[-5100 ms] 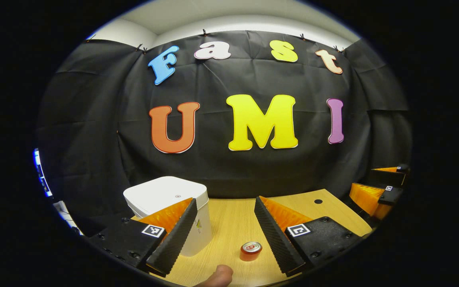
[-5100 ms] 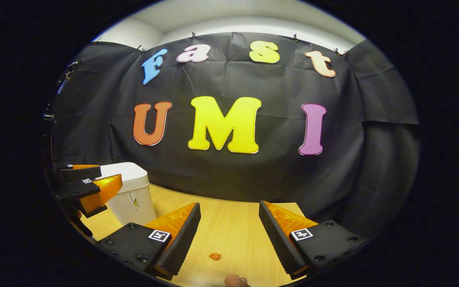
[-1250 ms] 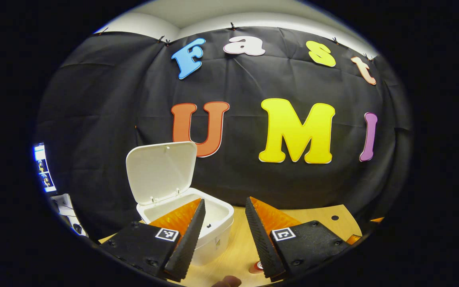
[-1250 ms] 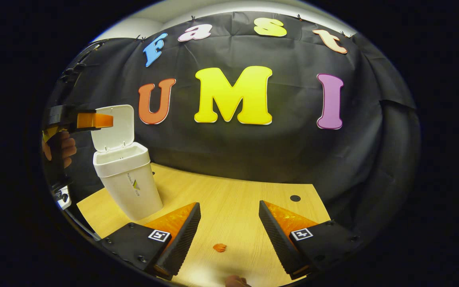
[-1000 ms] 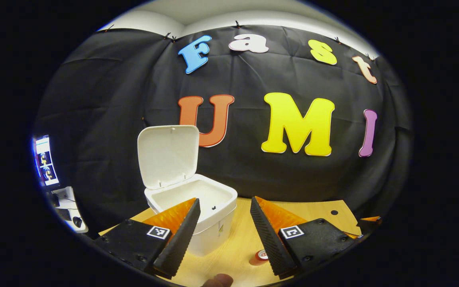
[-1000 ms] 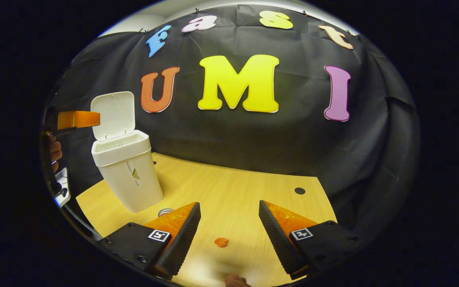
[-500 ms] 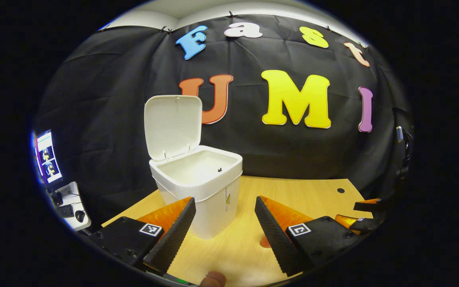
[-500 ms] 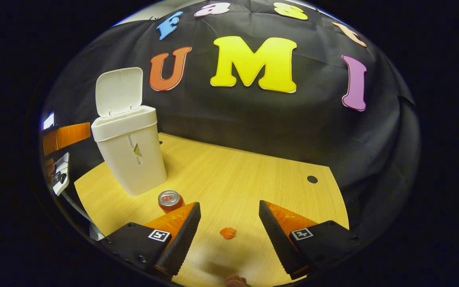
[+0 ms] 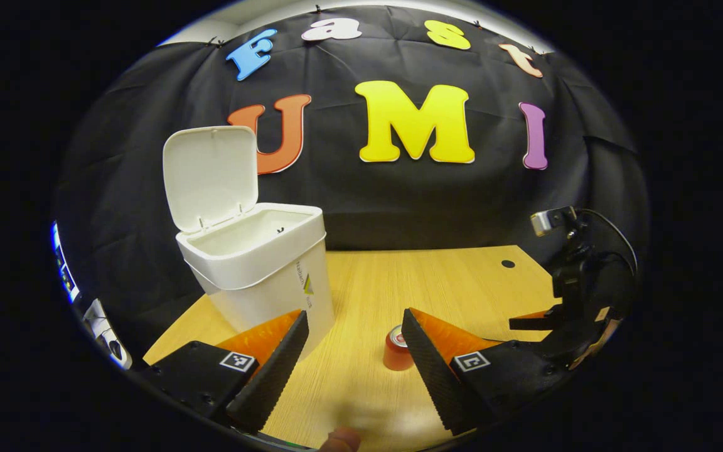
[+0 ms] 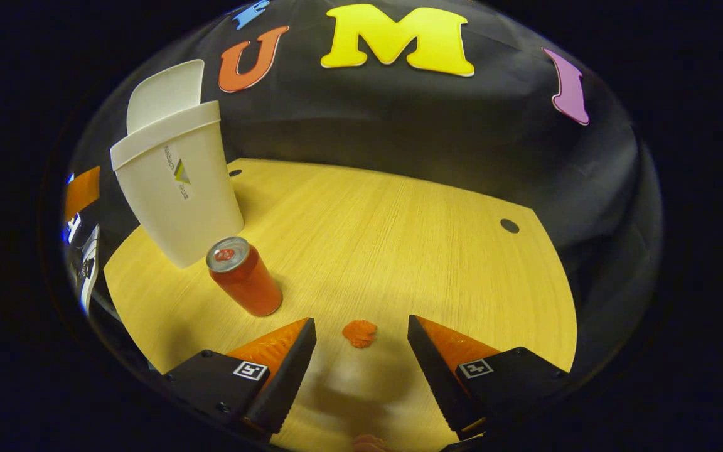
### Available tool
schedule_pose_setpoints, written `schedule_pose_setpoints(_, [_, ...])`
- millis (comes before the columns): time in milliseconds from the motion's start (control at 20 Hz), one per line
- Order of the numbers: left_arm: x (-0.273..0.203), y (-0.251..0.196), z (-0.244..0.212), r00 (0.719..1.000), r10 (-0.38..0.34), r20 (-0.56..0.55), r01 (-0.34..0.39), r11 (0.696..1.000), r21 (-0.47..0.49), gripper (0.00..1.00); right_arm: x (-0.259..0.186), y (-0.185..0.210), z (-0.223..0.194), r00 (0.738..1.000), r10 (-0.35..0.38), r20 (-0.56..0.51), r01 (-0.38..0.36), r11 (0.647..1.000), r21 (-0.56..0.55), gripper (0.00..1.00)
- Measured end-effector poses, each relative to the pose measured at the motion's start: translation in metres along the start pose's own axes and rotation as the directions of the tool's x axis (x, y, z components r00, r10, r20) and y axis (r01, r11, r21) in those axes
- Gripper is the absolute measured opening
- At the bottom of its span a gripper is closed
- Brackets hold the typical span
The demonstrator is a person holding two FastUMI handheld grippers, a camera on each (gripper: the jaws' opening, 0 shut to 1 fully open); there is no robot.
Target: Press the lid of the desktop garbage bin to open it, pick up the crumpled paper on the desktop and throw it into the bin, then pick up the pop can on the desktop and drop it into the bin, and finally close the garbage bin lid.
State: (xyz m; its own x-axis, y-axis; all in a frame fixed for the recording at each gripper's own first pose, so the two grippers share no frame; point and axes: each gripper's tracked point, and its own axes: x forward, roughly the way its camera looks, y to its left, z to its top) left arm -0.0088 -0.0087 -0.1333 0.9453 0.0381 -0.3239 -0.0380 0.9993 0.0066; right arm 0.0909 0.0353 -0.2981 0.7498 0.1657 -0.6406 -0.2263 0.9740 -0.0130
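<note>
Left claw: my left gripper (image 9: 352, 361) is spread wide with nothing between its fingers, above the near part of the wooden desk (image 9: 449, 282).
Right claw: my right gripper (image 10: 361, 361) is likewise wide open and holds nothing; it sits low over the desk (image 10: 399, 232), tilted down at it.
Right claw seen from the left gripper view: the right gripper (image 9: 578, 295) sits at the far right edge, dark and partly cut off; from here I cannot tell how its fingers stand.
Garbage bin: the white garbage bin (image 9: 261, 276) stands upright at the left of the desk, long axis vertical, mouth facing up. In the right gripper view the garbage bin (image 10: 176, 188) is at far left.
Lid: the lid (image 9: 211, 172) is swung up and back on its hinge, standing nearly upright behind the mouth, its inner face toward me.
Crumpled paper: the crumpled paper (image 10: 359, 333), a small orange wad, lies on the desk just ahead of my right fingertips, in line with the gap between them; no clear long axis.
Pop can: the red pop can (image 10: 243, 276) stands upright, top up, long axis vertical, near the bin's base, to the left of the paper. In the left gripper view the pop can (image 9: 394, 351) is partly behind my own right-hand finger.
</note>
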Motion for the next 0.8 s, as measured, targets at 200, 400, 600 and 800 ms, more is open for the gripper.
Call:
schedule_pose_setpoints(200, [0.005, -0.012, -0.015, 0.998, -0.036, -0.046, 0.036, 0.999, 0.015, 0.99, 0.027, 0.004, -0.023, 0.996, 0.002, -0.091, -0.002, 1.000, 0.000, 0.94])
schedule_pose_setpoints(400, [0.006, -0.020, -0.025, 0.996, -0.059, -0.073, 0.061, 0.998, 0.028, 0.99, 0.044, 0.009, -0.026, 0.992, 0.011, -0.126, -0.012, 1.000, -0.002, 0.94])
schedule_pose_setpoints(600, [0.006, -0.021, -0.033, 0.993, -0.060, -0.098, 0.061, 0.998, 0.009, 0.99, 0.058, 0.014, -0.036, 0.983, 0.018, -0.183, -0.016, 1.000, 0.014, 0.85])
schedule_pose_setpoints(800, [0.005, -0.015, -0.041, 0.993, -0.046, -0.112, 0.047, 0.999, 0.005, 0.99, 0.061, 0.018, -0.033, 0.980, 0.042, -0.196, -0.037, 0.999, 0.030, 0.67])
